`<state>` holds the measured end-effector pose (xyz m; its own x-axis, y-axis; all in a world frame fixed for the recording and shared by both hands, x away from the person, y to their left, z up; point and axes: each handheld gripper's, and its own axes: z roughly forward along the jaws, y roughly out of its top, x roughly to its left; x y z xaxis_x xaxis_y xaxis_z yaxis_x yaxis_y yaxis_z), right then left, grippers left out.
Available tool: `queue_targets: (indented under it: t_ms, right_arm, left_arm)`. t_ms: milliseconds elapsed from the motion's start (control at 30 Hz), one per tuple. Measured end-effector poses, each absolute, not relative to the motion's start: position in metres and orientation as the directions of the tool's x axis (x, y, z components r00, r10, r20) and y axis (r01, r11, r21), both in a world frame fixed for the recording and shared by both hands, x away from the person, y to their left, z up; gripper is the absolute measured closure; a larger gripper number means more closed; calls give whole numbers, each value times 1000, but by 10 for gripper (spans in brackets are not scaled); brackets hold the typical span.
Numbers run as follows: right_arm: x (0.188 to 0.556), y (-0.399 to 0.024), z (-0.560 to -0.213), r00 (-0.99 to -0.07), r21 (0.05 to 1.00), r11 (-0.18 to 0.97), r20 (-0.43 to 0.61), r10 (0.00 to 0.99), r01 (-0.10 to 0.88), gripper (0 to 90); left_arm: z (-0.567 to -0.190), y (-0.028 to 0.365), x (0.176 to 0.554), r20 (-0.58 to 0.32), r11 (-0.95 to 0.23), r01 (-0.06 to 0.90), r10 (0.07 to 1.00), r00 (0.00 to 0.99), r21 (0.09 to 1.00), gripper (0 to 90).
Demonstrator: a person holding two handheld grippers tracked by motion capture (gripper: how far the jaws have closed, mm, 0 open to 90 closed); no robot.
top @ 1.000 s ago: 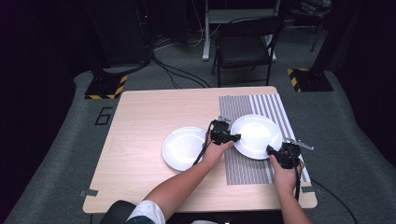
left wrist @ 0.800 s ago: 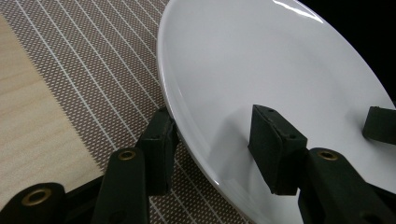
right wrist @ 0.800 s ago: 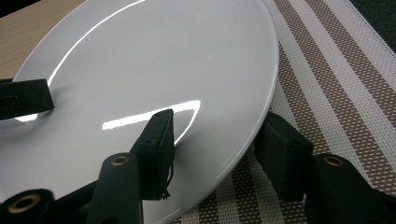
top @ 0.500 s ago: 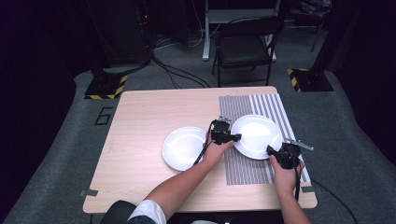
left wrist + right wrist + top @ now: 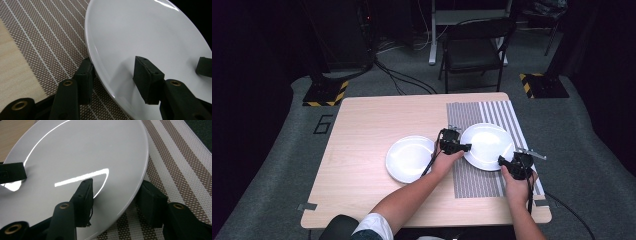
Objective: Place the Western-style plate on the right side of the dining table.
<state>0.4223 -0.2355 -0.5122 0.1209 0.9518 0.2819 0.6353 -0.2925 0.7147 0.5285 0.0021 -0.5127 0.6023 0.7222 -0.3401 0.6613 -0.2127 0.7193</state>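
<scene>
White plate point(image 5: 487, 145) over the striped placemat point(image 5: 477, 175), on the right half of the wooden table point(image 5: 362, 150); rim tilted clear of the mat in both gripper views. Held at two edges: left gripper point(image 5: 452, 144) at the plate's left rim, one jaw under the rim and one on the upper face, clamped on the plate point(image 5: 150, 37); right gripper point(image 5: 516, 164) at the near right rim, likewise closed across the plate point(image 5: 75, 152), one jaw above, one below. Far jaw of the other gripper visible at the plate's opposite edge in each gripper view. Second white plate point(image 5: 409, 159) flat on bare wood, just left of the left hand point(image 5: 444, 162). Folding chair point(image 5: 474, 50) beyond the table's far edge.
</scene>
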Motion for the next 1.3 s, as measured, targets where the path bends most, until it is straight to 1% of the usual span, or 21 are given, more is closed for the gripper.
queue_targets:
  t_ms: [367,833,1300]
  right_arm:
    - [425,-238,-517,138,705,-286,261,956,649,478]
    - [426,-236,-516,135,707,-267,238,962,655,480]
    - [426,-238,-516,143,706,-271,236,961,655,480]
  left_arm:
    - [-514,-3,531,-321,-230,666,736,596,710,516]
    - [-516,-4,532,-306,-245,676,749,587,695,506]
    - [-515,-9,530,-271,-267,665,761,590,698,505]
